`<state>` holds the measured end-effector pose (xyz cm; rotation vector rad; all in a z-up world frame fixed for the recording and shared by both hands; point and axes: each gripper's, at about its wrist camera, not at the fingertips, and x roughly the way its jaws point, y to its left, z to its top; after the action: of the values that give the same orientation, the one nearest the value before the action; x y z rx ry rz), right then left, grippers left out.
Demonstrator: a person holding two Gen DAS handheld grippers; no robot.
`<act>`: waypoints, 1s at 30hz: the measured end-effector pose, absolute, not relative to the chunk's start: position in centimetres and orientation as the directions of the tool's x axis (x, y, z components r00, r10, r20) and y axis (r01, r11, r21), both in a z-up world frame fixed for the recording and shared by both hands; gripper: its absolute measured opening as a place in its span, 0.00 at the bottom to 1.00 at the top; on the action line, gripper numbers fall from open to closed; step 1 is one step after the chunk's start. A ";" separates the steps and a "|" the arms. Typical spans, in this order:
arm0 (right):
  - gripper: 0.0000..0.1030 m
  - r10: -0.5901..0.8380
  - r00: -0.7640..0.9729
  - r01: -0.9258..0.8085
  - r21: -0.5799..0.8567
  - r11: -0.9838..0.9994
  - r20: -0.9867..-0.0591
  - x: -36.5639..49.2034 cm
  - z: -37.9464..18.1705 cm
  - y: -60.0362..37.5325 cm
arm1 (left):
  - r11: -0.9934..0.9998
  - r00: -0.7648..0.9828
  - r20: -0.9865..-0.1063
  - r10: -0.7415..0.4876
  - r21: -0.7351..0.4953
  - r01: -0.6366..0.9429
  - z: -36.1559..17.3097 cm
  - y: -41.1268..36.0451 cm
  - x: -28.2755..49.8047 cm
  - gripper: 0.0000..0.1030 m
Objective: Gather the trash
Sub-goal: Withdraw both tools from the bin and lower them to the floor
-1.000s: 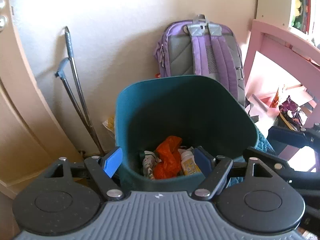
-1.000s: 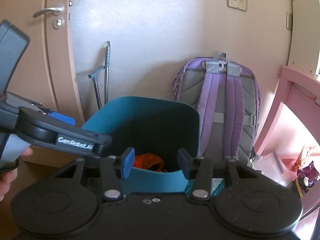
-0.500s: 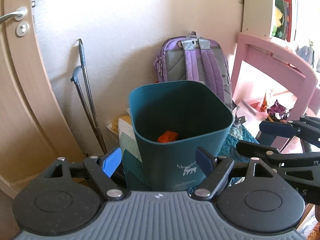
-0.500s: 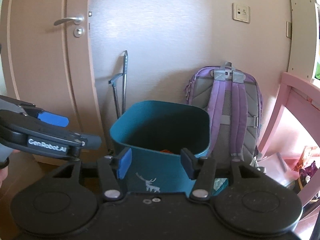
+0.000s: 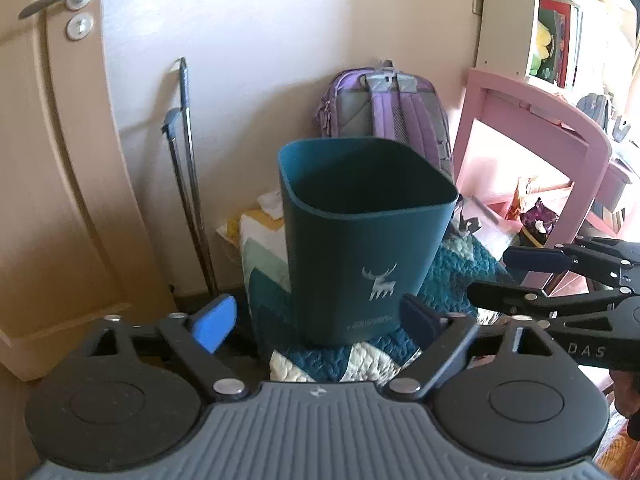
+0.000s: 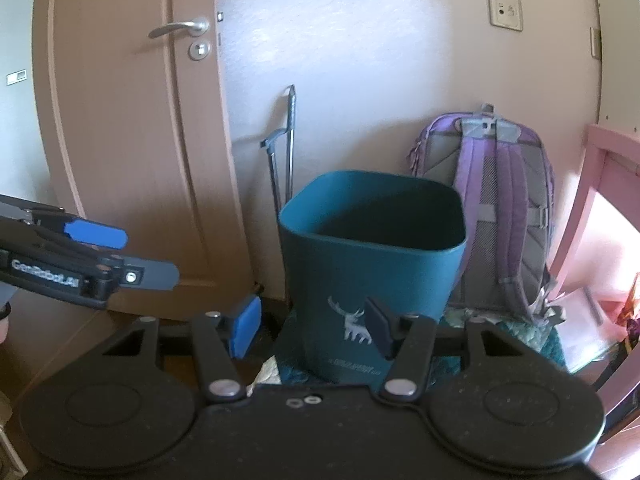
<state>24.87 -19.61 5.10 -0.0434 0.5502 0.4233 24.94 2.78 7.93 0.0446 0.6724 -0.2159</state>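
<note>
A teal trash bin (image 5: 366,240) with a silver deer mark stands upright on a patterned quilt (image 5: 452,280), and shows as the bin (image 6: 370,264) in the right wrist view too. From this height its contents are hidden. My left gripper (image 5: 316,320) is open and empty, in front of the bin and apart from it. My right gripper (image 6: 310,326) is also open and empty, level with the bin's lower wall. The right gripper (image 5: 536,276) reaches in from the right edge of the left wrist view, and the left gripper (image 6: 96,256) from the left of the right wrist view.
A purple backpack (image 5: 388,112) leans on the wall behind the bin. Metal poles (image 5: 188,184) stand beside a wooden door (image 5: 52,160). A pink desk (image 5: 536,128) with wrappers (image 5: 536,216) underneath is at the right. A white tissue (image 5: 272,202) lies on the quilt.
Both grippers have pulled back and dropped from above the bin. The orange wrapper and other trash inside have gone out of sight behind the rim.
</note>
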 end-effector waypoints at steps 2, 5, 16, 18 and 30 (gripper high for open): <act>0.56 0.392 0.758 -0.410 0.088 0.908 -0.522 24.5 4.1 -19.4 | 0.978 0.766 -0.617 -0.178 -0.029 0.205 6.9 3.5 24.0 0.98; 0.56 0.411 0.734 -0.416 0.120 0.901 -0.541 24.3 2.0 -18.9 | 0.981 0.762 -0.627 -0.163 -0.019 0.194 5.0 4.4 23.1 0.98; 0.56 0.400 0.616 -0.426 0.140 0.894 -0.678 25.3 -8.2 -15.5 | 0.984 0.661 -0.733 -0.157 -0.056 0.172 -5.9 8.9 24.0 0.98; 0.56 0.390 0.592 -0.426 0.137 0.894 -0.705 25.6 -10.4 -15.0 | 0.983 0.634 -0.755 -0.166 -0.079 0.163 -8.2 10.1 24.6 0.98; 0.56 0.298 0.389 -0.431 0.113 0.895 -0.872 27.7 -25.9 -12.2 | 0.974 0.447 -0.886 -0.121 -0.019 0.225 -24.2 13.0 28.2 0.98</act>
<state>27.67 -12.25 -25.92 -0.1399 1.0756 0.4652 28.23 13.00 -24.17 0.1062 1.0872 -0.2144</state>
